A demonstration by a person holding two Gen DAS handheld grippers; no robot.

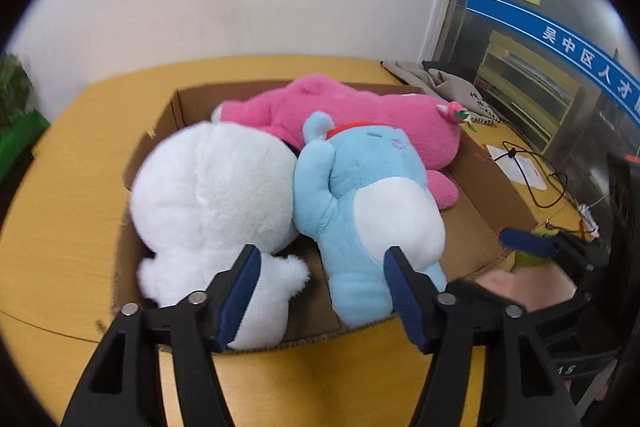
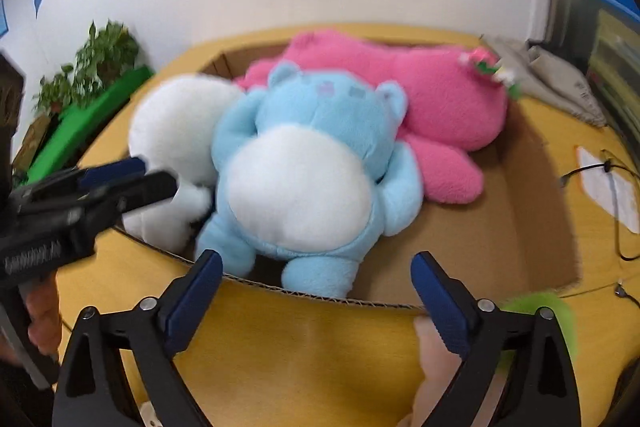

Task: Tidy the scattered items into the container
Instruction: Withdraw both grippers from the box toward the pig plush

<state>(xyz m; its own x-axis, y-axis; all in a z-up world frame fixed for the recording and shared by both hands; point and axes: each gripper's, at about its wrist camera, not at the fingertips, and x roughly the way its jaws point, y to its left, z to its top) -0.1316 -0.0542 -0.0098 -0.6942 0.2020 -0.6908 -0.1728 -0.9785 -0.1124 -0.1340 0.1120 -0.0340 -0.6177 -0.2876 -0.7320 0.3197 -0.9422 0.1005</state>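
Yellow tabletop (image 1: 72, 187) carries the cardboard box (image 1: 492, 187) holding white plush (image 1: 208, 195), blue plush (image 2: 304, 155) and pink plush (image 1: 360, 115), while left tool (image 1: 320, 291) and right tool (image 2: 316, 299) gape empty, so the overhanging blue plush might tip out.

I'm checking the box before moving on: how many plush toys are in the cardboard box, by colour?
White plush toy: 1
Light blue plush toy: 1
Pink plush toy: 1
Total in the cardboard box: 3
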